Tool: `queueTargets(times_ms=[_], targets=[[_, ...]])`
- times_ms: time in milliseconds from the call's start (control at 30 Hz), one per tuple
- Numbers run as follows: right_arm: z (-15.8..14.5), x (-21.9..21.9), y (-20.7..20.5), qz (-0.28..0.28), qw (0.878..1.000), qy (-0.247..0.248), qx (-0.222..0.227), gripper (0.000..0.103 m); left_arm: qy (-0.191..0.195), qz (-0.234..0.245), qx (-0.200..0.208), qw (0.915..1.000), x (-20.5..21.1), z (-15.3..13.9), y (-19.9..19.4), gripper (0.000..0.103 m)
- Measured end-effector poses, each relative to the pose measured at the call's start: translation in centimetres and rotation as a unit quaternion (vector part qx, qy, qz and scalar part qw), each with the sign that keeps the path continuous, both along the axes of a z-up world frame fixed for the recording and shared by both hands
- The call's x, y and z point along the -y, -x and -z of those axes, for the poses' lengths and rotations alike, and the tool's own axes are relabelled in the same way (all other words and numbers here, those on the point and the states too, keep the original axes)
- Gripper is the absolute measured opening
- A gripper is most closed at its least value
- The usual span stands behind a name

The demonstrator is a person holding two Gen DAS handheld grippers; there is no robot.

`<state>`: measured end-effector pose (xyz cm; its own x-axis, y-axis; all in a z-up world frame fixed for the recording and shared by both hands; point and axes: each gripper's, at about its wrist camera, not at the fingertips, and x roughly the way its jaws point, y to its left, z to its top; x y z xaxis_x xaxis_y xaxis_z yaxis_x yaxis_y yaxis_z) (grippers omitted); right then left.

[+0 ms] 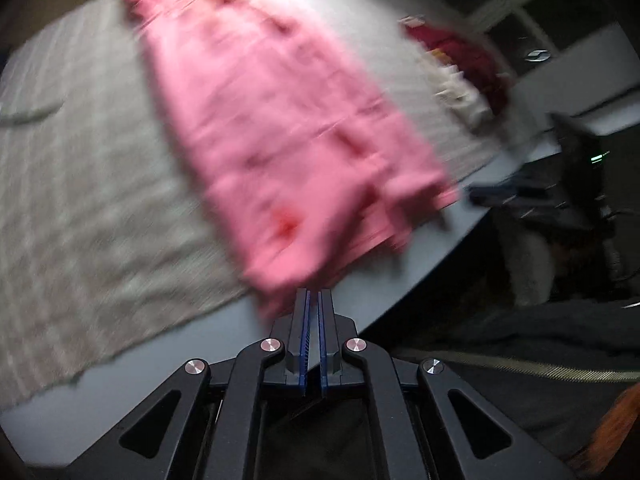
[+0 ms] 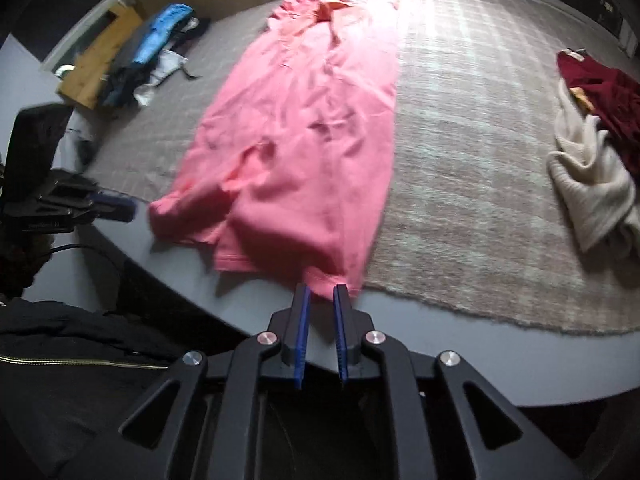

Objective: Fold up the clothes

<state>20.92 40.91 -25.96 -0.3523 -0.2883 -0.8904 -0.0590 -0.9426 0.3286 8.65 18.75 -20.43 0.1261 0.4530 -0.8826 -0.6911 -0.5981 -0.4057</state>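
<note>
On the right side, a broad band of bare rug (image 2: 472, 152) lay open between the pink garment (image 2: 304, 128) and the cream-and-maroon clothes heap (image 2: 596, 140), wide enough for a gripper to pass. To the left, the blue pile (image 2: 156, 44) and wooden box (image 2: 100, 60) crowded the rug's edge. The grey table (image 2: 440, 360) in front stayed bare. From the left wrist, the rug (image 1: 80, 180) lay open left of the garment (image 1: 280, 120), though blurred.

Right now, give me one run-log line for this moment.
stage: fold clothes | pink garment: flat on rug | left gripper: near-shut, grip unclear | right gripper: open at hem
</note>
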Motion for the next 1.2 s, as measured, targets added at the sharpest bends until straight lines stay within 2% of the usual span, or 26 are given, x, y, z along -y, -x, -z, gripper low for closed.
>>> queueTargets(times_ms=[100, 167, 267, 333, 467, 567, 600, 633, 767, 833, 967, 1067, 1100, 1200], targets=[[0.6, 0.9, -0.4, -0.027, 1.000, -0.008, -0.004, 0.013, -0.014, 0.047, 0.003, 0.9988, -4.5, 1.1, -1.1, 0.009], [1.2, 1.3, -0.8, -0.038, 0.999, -0.011, -0.004, 0.017, -0.004, 0.062, 0.013, 0.9980, -6.6, 2.5, -1.3, 0.011], [2.0, 1.0, -0.9, -0.028, 1.000, 0.001, -0.005, 0.018, 0.017, 0.071, 0.027, 0.9969, -9.1, 4.5, -1.2, 0.011], [2.4, 0.9, -0.8, -0.020, 1.000, 0.003, -0.009, 0.018, 0.027, 0.073, 0.029, 0.9966, -9.7, 5.2, -1.0, 0.011], [2.7, 1.5, -0.2, -0.019, 0.999, 0.000, -0.026, 0.018, 0.016, 0.078, 0.034, 0.9962, -10.0, 4.7, -0.8, 0.002], [2.7, 1.7, 0.0, -0.030, 0.999, 0.001, -0.042, 0.018, -0.005, 0.068, 0.040, 0.9969, -9.6, 3.5, -0.1, 0.002], [2.6, 1.7, 0.0, -0.032, 0.999, 0.001, -0.045, 0.015, -0.009, 0.067, 0.036, 0.9971, -9.5, 3.1, 0.1, 0.002], [2.6, 1.6, 0.0, -0.031, 0.998, 0.003, -0.046, 0.004, -0.011, 0.066, 0.032, 0.9972, -9.4, 2.7, 0.3, 0.002], [1.7, 0.2, -0.9, -0.013, 0.997, 0.034, -0.064, 0.002, -0.019, 0.071, 0.029, 0.9969, -8.5, 1.5, 0.2, 0.002], [0.7, -0.5, -1.5, -0.004, 0.997, 0.034, -0.073, 0.002, -0.020, 0.076, 0.021, 0.9967, -8.9, 1.2, -0.4, 0.002], [0.8, -2.1, -2.6, 0.015, 0.998, 0.022, -0.053, 0.002, 0.011, 0.084, 0.034, 0.9958, -7.6, 3.3, -1.0, 0.002], [1.9, -1.7, -2.4, 0.008, 1.000, 0.004, -0.021, 0.002, 0.039, 0.067, 0.035, 0.9964, -6.3, 4.1, -1.2, 0.003], [2.0, -1.5, -2.3, 0.006, 1.000, 0.001, -0.016, 0.002, 0.034, 0.051, 0.038, 0.9974, -5.3, 3.6, -1.1, 0.004], [1.3, -1.8, -2.5, 0.012, 1.000, -0.006, -0.018, 0.004, 0.021, -0.009, 0.028, 0.9993, -1.1, 1.4, -0.4, 0.020]])
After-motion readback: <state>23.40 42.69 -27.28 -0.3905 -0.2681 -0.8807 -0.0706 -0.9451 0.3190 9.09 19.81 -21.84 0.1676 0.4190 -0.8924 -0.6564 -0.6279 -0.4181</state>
